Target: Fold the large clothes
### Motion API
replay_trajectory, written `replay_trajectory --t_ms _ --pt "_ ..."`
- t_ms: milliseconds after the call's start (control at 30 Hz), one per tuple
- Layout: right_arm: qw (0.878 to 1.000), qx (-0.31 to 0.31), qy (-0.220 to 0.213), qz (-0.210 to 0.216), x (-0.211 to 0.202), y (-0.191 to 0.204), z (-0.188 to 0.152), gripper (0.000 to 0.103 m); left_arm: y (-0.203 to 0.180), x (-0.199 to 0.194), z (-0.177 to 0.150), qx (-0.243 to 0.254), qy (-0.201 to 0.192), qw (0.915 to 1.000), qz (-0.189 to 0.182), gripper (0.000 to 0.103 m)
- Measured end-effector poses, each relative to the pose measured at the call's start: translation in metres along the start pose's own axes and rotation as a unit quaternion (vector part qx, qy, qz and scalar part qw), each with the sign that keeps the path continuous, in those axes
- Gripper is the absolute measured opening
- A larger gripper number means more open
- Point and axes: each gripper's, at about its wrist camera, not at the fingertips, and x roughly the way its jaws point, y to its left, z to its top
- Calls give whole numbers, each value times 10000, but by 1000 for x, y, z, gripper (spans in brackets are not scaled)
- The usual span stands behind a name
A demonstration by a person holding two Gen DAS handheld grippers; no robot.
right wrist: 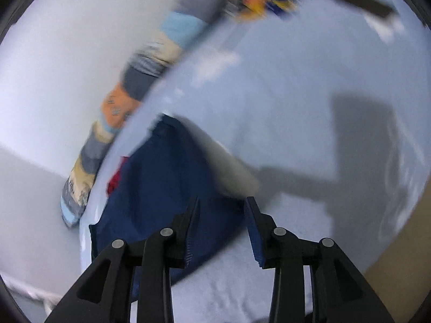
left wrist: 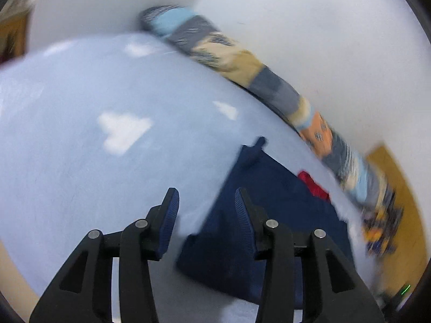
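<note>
A dark navy garment (left wrist: 258,215) lies flat on a pale blue sheet (left wrist: 107,86), a small red patch (left wrist: 313,185) at its far edge. My left gripper (left wrist: 207,197) is open and empty, hovering above the garment's left edge. In the right wrist view the same navy garment (right wrist: 161,183) lies left of centre with the red patch (right wrist: 114,181) at its left side. My right gripper (right wrist: 222,206) is open and empty above the garment's right edge. Both views are motion-blurred.
A patchwork roll of grey, blue, tan and orange fabric (left wrist: 242,62) runs along the sheet's far edge against a white wall; it also shows in the right wrist view (right wrist: 129,99). White cloud prints (left wrist: 121,132) dot the sheet. A gripper's shadow (right wrist: 361,145) falls on the sheet.
</note>
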Motion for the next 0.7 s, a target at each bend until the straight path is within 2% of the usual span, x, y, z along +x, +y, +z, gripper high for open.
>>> replay_trajectory --t_ms 67,133,233,333,467,533,600,700 --pt "9987 -418 -20 282 8 27 7 38 -38 15 8 620 279 9974 -221 43" --pt "9933 -837 409 687 35 61 10 38 -70 39 9 1050 564 9925 -253 43" --pt "9835 -1114 871 1129 83 102 8 38 -114 86 9 1507 924 9840 -235 43" --pt "9717 -1267 1399 1417 136 135 -2 37 -140 129 11 1724 1251 9767 -258 43" --pt "9623 -1864 1650 1096 192 160 -2 37 -145 174 24 1723 1590 9721 -126 43" --pt "9676 -1779 1565 871 210 146 9 35 -124 191 34 1403 1783 9739 -54 43" --pt "9774 -1455 1402 620 219 118 24 32 -106 193 47 1189 1756 9772 -54 43" --pt "9880 -1063 1120 -20 221 76 60 30 -82 197 59 847 1975 9759 -370 27"
